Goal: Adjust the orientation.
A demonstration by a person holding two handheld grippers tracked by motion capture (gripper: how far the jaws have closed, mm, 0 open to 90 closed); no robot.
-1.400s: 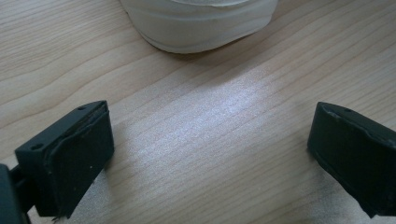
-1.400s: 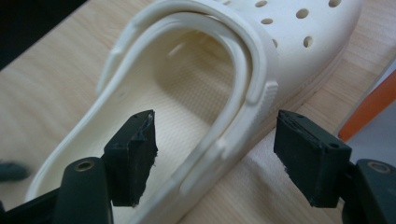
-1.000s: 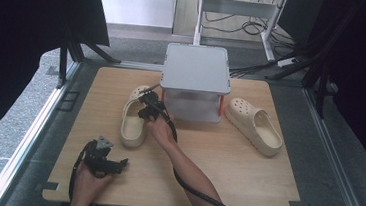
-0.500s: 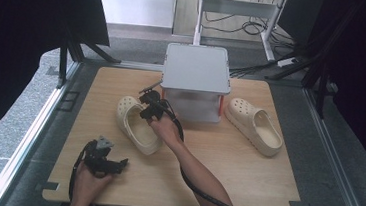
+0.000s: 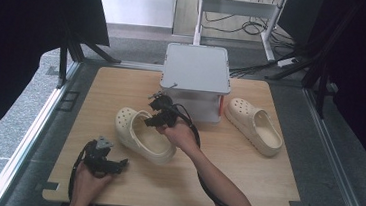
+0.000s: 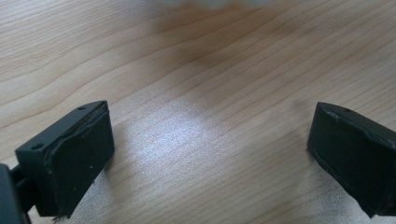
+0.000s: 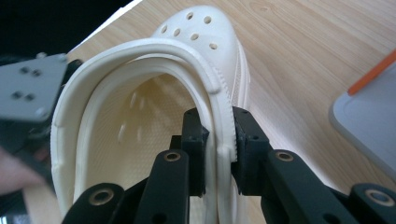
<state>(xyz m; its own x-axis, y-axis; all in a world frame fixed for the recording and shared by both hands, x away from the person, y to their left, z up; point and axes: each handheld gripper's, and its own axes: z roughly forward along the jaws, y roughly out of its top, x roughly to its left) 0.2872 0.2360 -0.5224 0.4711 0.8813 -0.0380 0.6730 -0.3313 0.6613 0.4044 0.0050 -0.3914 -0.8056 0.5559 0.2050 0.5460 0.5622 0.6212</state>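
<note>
right gripper (image 5: 154, 114) clamped on the side wall of the clog (image 5: 144, 135), one jaw inside the opening, one outside; in the right gripper view (image 7: 218, 140) the pads pinch the cream rim tight. clog sits left of centre on the table (image 5: 264, 185), toe pointing far-left, heel end near the right hand (image 5: 180, 135). left gripper (image 5: 108, 164) at the near-left of the table, jaws wide apart, nothing between them; left gripper view shows bare wood between the pads (image 6: 79, 158). second clog (image 5: 254, 125) lies at right, well apart. grey box (image 5: 195, 81) stands at far centre, between the two clogs.
</note>
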